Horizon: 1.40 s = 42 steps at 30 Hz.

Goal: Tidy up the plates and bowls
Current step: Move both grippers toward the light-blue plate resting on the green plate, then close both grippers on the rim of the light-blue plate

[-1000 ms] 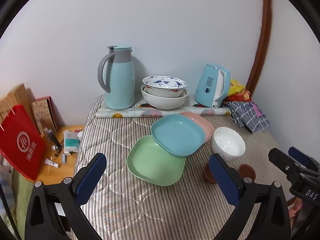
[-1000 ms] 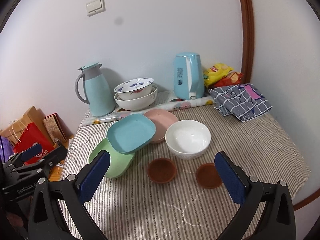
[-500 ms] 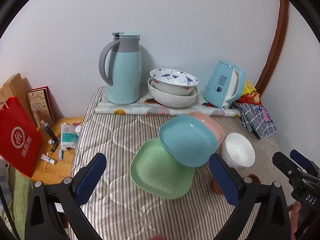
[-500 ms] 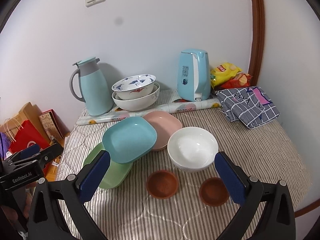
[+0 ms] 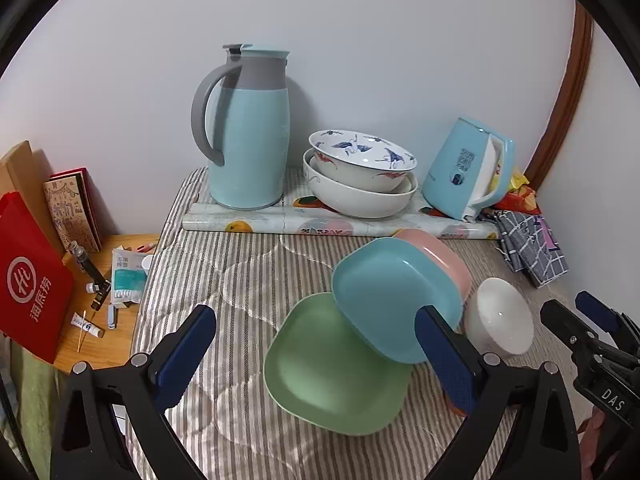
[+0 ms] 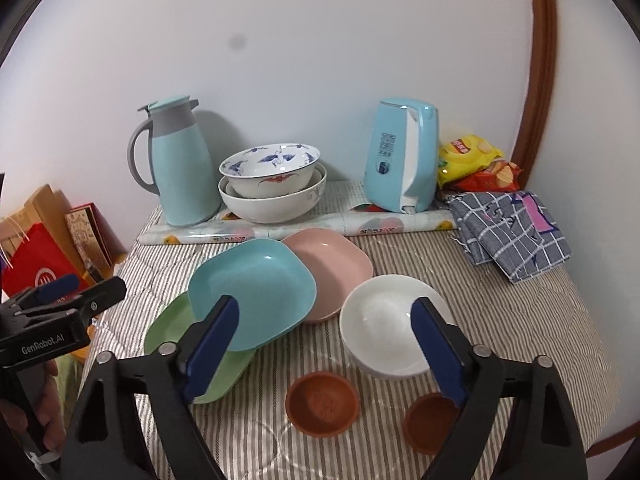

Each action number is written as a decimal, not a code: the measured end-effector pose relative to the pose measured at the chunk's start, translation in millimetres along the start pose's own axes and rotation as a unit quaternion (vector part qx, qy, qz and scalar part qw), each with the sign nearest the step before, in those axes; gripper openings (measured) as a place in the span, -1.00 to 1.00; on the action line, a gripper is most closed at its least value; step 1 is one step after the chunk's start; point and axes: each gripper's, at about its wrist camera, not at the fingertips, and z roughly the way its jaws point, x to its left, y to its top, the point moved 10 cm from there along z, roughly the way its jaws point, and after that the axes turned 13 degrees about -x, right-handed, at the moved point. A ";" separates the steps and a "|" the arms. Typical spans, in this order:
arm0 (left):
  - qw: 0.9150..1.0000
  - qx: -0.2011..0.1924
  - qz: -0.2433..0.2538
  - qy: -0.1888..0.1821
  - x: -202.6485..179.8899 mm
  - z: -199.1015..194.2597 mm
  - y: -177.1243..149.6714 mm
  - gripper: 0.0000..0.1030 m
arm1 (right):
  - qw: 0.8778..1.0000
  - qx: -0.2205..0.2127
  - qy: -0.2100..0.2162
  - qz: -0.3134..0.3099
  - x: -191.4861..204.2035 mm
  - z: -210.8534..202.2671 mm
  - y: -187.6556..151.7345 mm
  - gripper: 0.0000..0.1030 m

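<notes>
On the striped tablecloth a blue plate (image 6: 256,280) leans across a green plate (image 6: 168,328) and a pink plate (image 6: 332,260). Right of them stands a white bowl (image 6: 380,320), with two small brown bowls (image 6: 322,402) in front. Two patterned bowls (image 5: 360,160) are stacked by the wall. My left gripper (image 5: 316,344) hovers open over the green plate (image 5: 320,380) with nothing gripped. My right gripper (image 6: 324,332) is open with its jaws closing; it frames the blue plate's edge and the white bowl, and the pads touch nothing.
A blue thermos jug (image 5: 248,136), a blue kettle (image 5: 464,168) and a rolled mat (image 5: 320,226) line the back wall. A folded checked cloth (image 6: 512,232) and snack bags (image 6: 472,160) fill the back right corner. A low side table with a red bag (image 5: 32,280) stands left.
Both grippers have come forward and down towards the dishes, which look larger now. The right jaws have narrowed. No dish has moved.
</notes>
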 end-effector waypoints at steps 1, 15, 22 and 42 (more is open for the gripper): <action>1.000 0.002 0.001 -0.001 0.7 4.0 -0.7 0.94 | 1.000 0.002 0.001 -0.001 0.5 3.6 -1.4 0.53; 1.000 0.028 0.008 -0.011 5.7 59.0 -15.4 0.76 | 0.999 0.048 0.008 -0.019 13.7 73.1 -26.2 0.02; 0.998 0.036 0.040 -0.010 0.8 85.6 -20.0 0.70 | 0.998 0.057 0.008 -0.022 16.6 99.8 -29.2 -0.06; 0.997 0.055 0.052 -0.020 -14.6 137.7 -29.2 0.64 | 0.996 0.091 0.014 -0.019 15.4 143.6 -47.7 -0.32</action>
